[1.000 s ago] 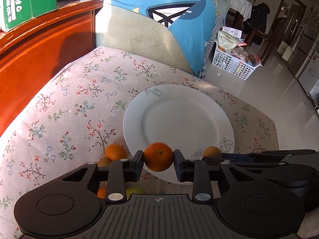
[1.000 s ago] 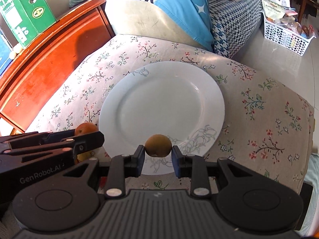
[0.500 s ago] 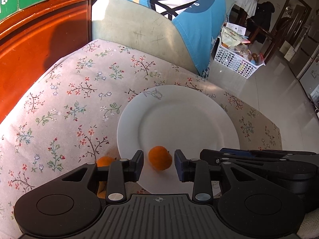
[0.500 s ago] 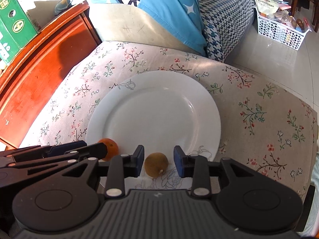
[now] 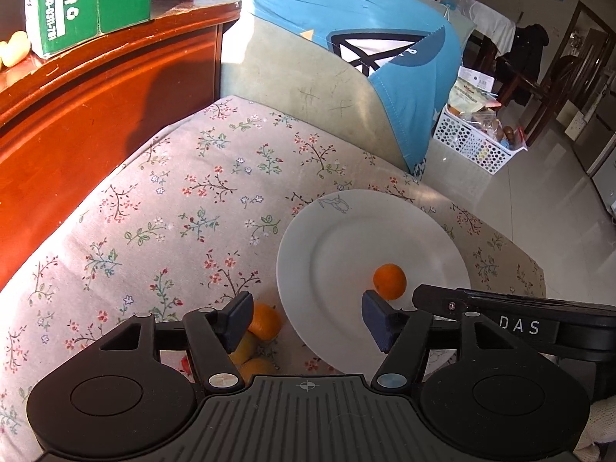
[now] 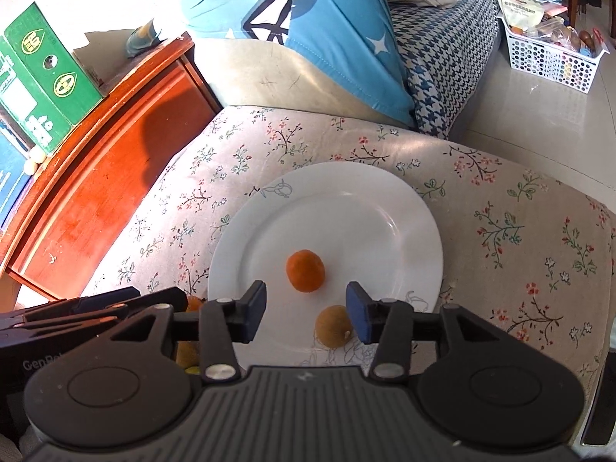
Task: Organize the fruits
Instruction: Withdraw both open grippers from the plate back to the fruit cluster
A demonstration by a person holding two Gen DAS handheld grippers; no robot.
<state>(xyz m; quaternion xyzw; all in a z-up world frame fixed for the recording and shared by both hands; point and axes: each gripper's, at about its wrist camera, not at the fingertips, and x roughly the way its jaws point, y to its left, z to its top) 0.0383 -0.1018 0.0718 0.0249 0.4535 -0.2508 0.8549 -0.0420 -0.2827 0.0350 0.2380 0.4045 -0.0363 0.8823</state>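
Hovering over the near rim of the white plate (image 6: 385,200), both grippers point down at a slant. The right gripper (image 6: 306,312) has its jaws opening, and nothing is pinched: the small brownish-yellow fruit (image 6: 333,325) sits loose on the plate between the pads, closer to the right-hand one. The orange (image 6: 305,270) lies just past it, nearer the middle of the plate, not touching it.

The left gripper (image 5: 306,317) is opening too, jaws wide apart and empty, hanging over the plate's left edge. From its camera the orange (image 5: 389,281) is off beyond its right finger. A few more citrus fruits (image 5: 265,321) are bunched on the floral tablecloth (image 5: 173,211) right beside the plate rim, partly hidden under the left finger.

Room-wise: the far half of the plate is bare, and there's lots of open cloth on the left. The table butts up against a red wooden cabinet (image 5: 96,123) on that side, with a green carton (image 5: 88,0) on top. The right table edge drops off to tiled floor (image 6: 539,115).
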